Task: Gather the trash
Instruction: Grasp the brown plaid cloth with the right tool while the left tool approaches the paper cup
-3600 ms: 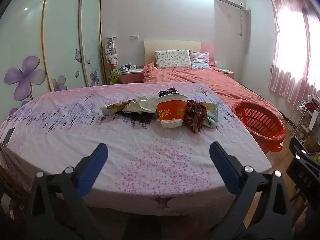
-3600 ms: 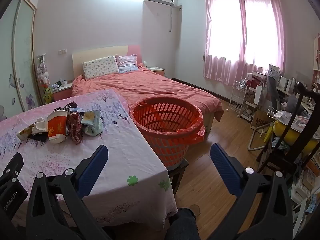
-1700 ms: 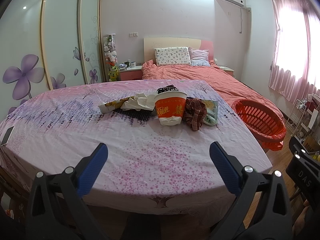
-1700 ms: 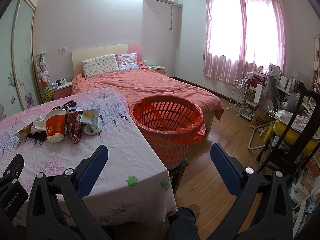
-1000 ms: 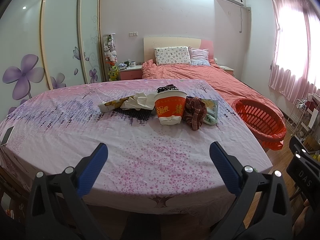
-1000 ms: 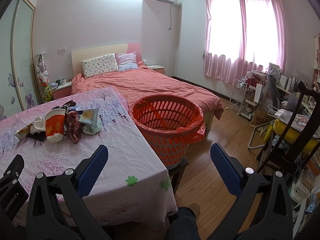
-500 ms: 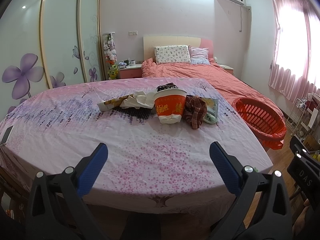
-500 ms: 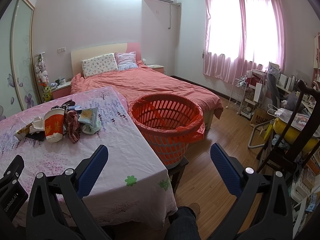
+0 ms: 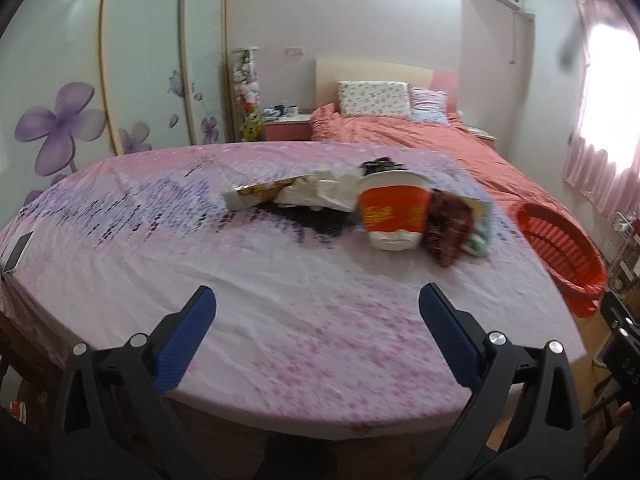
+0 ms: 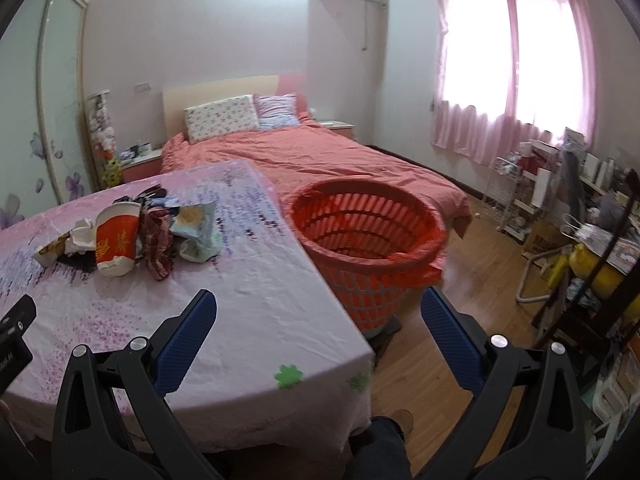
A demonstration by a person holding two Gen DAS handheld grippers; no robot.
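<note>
A pile of trash lies mid-table: a red and white paper cup, crumpled white paper, a yellow-printed wrapper, a dark red checked rag and a pale green packet. An orange plastic basket stands off the table's right edge. My left gripper is open and empty, above the near table, short of the pile. My right gripper is open and empty, over the table's right edge beside the basket.
The table wears a pink and purple flowered cloth; a phone lies at its far left edge. A bed with a coral cover stands behind. Shelves and clutter line the right wall over wood floor.
Both grippers have moved forward and a little left toward the trash pile, which looks larger now. Both stay open and empty. The trash has not moved.
</note>
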